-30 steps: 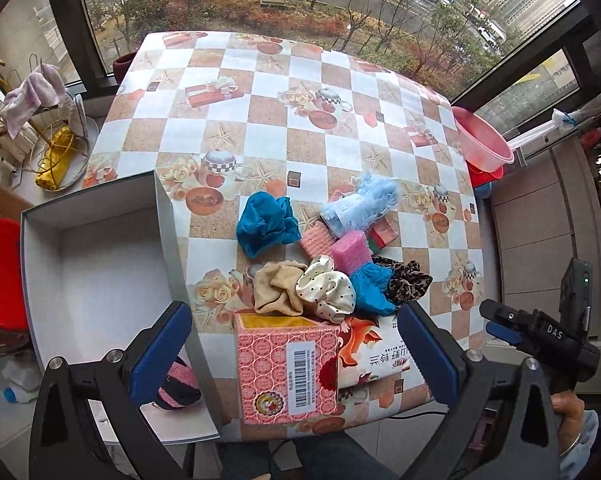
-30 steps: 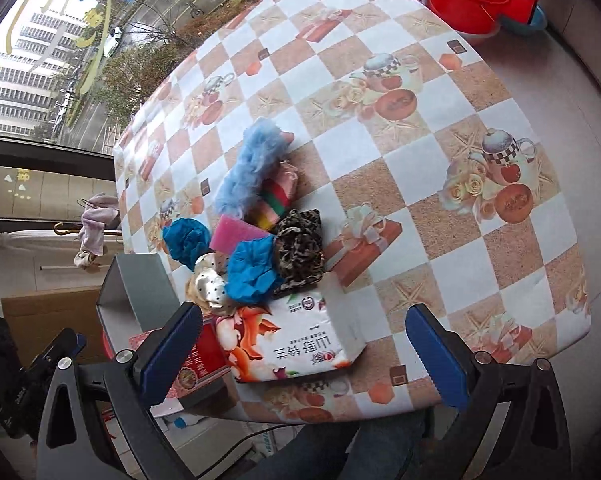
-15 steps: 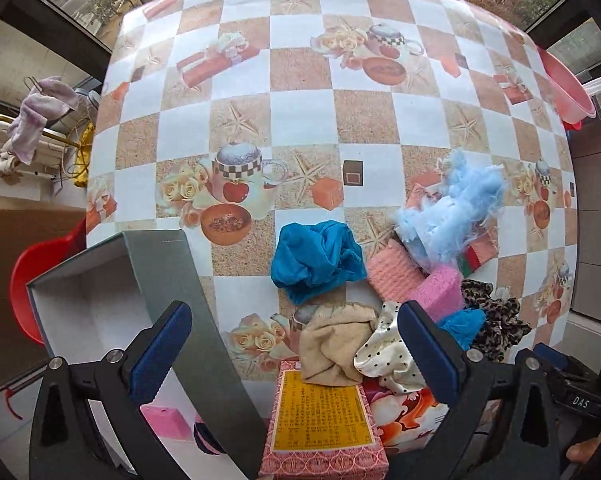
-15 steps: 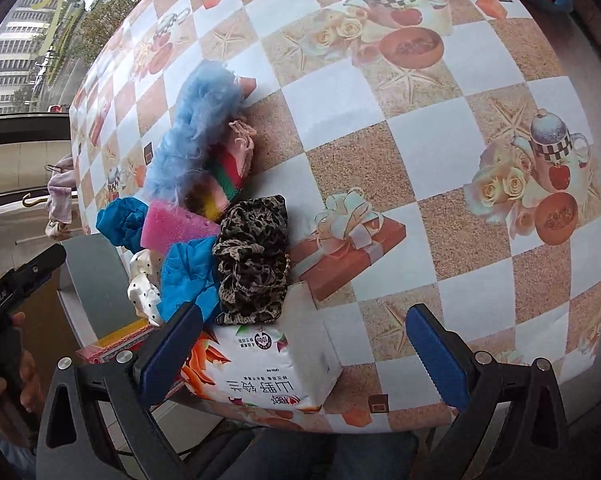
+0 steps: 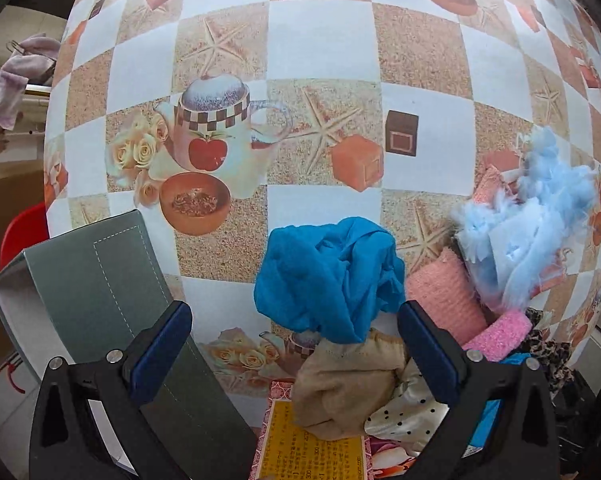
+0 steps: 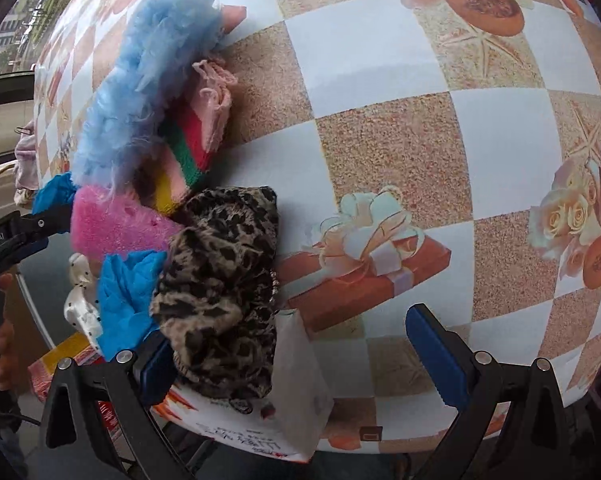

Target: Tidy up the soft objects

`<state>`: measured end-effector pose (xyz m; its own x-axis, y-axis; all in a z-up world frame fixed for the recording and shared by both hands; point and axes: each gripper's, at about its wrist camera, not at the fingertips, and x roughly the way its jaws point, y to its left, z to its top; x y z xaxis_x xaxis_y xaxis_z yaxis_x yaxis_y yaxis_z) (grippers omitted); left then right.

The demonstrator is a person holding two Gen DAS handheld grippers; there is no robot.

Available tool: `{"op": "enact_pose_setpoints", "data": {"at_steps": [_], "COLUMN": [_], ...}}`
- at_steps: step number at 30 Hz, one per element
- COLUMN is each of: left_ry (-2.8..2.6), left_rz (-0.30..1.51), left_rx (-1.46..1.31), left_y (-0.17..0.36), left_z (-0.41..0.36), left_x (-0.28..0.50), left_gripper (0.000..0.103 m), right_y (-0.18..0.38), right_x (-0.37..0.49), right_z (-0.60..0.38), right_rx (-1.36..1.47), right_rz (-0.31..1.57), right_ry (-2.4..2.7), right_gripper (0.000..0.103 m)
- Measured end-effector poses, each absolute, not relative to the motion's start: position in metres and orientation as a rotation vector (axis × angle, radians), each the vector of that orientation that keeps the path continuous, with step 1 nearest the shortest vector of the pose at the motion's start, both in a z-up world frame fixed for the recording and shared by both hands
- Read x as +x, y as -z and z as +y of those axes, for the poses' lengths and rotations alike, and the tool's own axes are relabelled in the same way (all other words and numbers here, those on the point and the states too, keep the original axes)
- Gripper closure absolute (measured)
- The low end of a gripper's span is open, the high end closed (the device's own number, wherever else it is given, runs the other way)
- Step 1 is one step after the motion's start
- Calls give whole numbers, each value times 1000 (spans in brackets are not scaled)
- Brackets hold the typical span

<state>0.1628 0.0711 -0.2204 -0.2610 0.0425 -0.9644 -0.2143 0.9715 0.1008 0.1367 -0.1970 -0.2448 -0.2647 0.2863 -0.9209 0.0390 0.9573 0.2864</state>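
Note:
A heap of soft things lies on the checked tablecloth. In the left wrist view a crumpled teal cloth [image 5: 332, 276] sits just ahead of my open left gripper [image 5: 294, 354], with a beige cloth [image 5: 346, 388] between the fingers' lower parts and a polka-dot scrunchie [image 5: 404, 420] to its right. A fluffy light-blue piece [image 5: 528, 216] and pink knits [image 5: 444, 296] lie further right. In the right wrist view my open right gripper [image 6: 292, 354] hovers low over a leopard-print scrunchie [image 6: 224, 280], which rests by the left finger. A pink sponge [image 6: 116, 224] and blue cloth [image 6: 128, 296] lie left of it.
A grey box [image 5: 100, 280] with a white inside stands open at the table's left edge. A red-and-yellow packet [image 5: 312, 452] and a white tissue pack [image 6: 284, 412] lie at the near edge under the heap. The other gripper's handle and a hand [image 6: 0, 360] show at left.
Both grippers have dropped much closer to the table and the heap. The left one now sits right before the teal cloth, the right one over the leopard scrunchie. Both stay open.

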Motion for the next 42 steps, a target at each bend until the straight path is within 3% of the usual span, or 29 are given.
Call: {"op": "enact_pose_setpoints", "data": {"at_steps": [6, 11, 26, 38, 40, 42], "left_ry": [-254, -245, -266, -236, -239, -226], "left_rz": [1831, 1827, 1860, 1886, 1869, 1831], "left_rx": [-136, -148, -148, -287, -242, -170], "left_y": [231, 238, 265, 279, 274, 265], "left_z": [75, 68, 59, 90, 86, 76], "left_x": [161, 163, 176, 166, 165, 172], "left_gripper": [0, 0, 0, 0, 2, 14], "right_y": [244, 225, 250, 247, 249, 249], "right_x": [144, 141, 138, 118, 115, 119], "right_z": [-260, -309, -237, -233, -233, -223], "right_rx": [165, 345, -56, -59, -59, -52], "right_rz": [1745, 1661, 1654, 1626, 1648, 1648], "right_ry": [2, -33, -111, -110, -111, -108], "right_gripper": [0, 0, 0, 0, 0, 0]}}
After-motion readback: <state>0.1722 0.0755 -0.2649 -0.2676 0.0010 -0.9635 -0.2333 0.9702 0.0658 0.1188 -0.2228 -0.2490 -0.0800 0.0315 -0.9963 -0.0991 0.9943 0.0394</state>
